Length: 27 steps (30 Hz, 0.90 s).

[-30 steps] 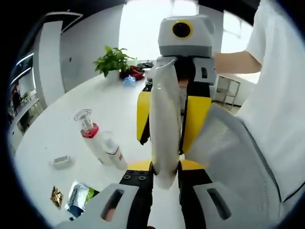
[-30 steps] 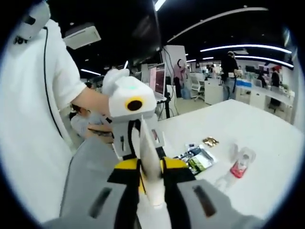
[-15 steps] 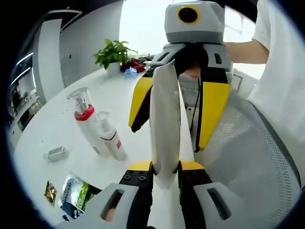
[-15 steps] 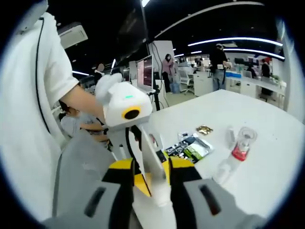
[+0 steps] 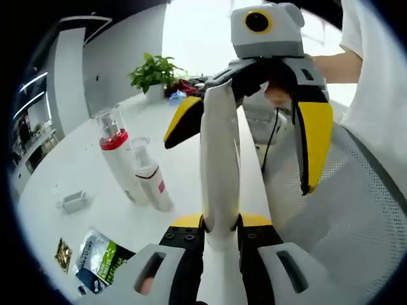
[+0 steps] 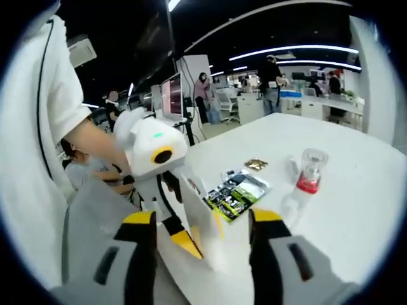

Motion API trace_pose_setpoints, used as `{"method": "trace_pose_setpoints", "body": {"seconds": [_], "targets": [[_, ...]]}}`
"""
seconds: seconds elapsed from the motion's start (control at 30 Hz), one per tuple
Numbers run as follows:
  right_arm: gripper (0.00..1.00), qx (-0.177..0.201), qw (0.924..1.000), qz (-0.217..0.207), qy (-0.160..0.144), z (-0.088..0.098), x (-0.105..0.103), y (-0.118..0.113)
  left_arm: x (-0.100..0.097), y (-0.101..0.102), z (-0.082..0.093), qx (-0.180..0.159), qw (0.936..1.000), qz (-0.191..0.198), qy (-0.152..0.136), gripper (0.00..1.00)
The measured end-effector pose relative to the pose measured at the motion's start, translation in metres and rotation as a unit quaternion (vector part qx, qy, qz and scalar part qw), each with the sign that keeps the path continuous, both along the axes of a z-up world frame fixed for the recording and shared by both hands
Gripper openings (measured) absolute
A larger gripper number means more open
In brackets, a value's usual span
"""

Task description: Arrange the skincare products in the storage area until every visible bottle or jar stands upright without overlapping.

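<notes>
Above the near edge of the white table (image 5: 76,171), the left gripper (image 5: 220,238) pinches the lower end of a white tube (image 5: 219,165), jaws pressed tight on it, tube pointing up and away. In the left gripper view the right gripper (image 5: 248,146) faces in from the far side, its yellow-tipped jaws spread wide on either side of the tube's upper end, not touching it. In the right gripper view the same tube (image 6: 202,219) sits between the right gripper's (image 6: 202,238) open jaws with clear gaps both sides. On the table a red-collared bottle (image 5: 117,155) with a clear cap stands upright, a smaller clear-capped bottle (image 5: 149,184) just beside it. A small grey clip-like piece (image 5: 74,202) lies near them, and flat green-black sachets (image 5: 102,260) plus a gold packet (image 5: 62,254) lie closer in. A potted plant (image 5: 152,73) sits at the far end. A person's white sleeve (image 6: 38,121) is at the side.
</notes>
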State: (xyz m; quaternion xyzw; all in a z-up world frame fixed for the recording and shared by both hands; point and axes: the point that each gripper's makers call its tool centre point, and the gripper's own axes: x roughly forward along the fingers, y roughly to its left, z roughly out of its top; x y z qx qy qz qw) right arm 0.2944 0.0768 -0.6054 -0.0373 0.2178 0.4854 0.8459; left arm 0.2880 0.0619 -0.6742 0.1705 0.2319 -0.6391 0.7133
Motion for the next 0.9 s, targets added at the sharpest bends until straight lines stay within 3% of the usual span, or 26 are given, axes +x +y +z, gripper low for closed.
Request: {"method": "trace_pose_setpoints", "body": {"seconds": [0.9], "targets": [[0.71, 0.005, 0.9939, -0.109, 0.021, -0.015, 0.01, -0.051, 0.073, 0.001, 0.003, 0.005, 0.9998, 0.007, -0.02, 0.16]]}}
